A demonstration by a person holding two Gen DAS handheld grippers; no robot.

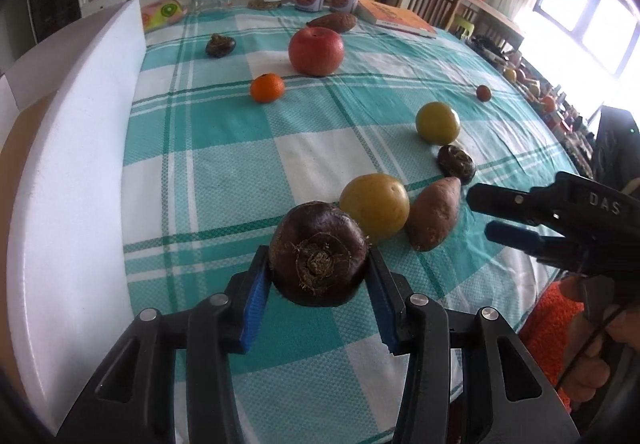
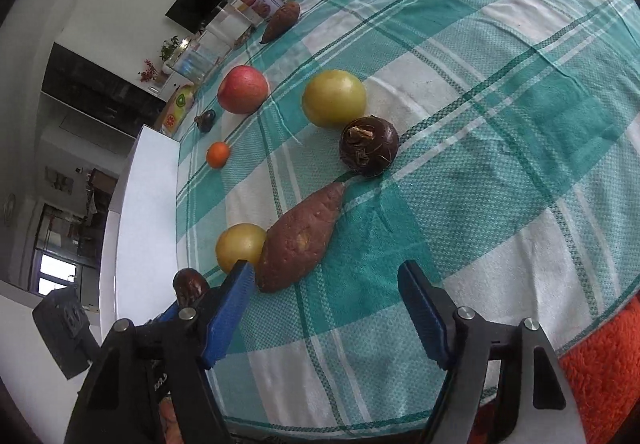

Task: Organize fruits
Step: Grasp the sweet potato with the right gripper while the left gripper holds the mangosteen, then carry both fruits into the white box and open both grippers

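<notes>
Left wrist view: the left claw [image 1: 318, 276] is clamped on a dark brown water chestnut [image 1: 318, 254], its blue pads [image 1: 256, 296] pressing both sides, raised above the checked tabletop [image 1: 224, 180]. Just beyond it lie a yellow fruit [image 1: 375, 207] and a sweet potato [image 1: 434, 213], touching or nearly so. Farther off — a second yellow fruit [image 1: 437, 122], a mandarin [image 1: 267, 87] and a red apple [image 1: 316, 51]. A white foam board [image 1: 80, 148] runs along the left edge.

Right wrist view: the right claw [image 2: 326, 308] stands wide and holds nothing, low over the tabletop, its left pad just beside the sweet potato's blunt end. A second water chestnut [image 2: 369, 146] rests near the potato's pointed tip.
</notes>
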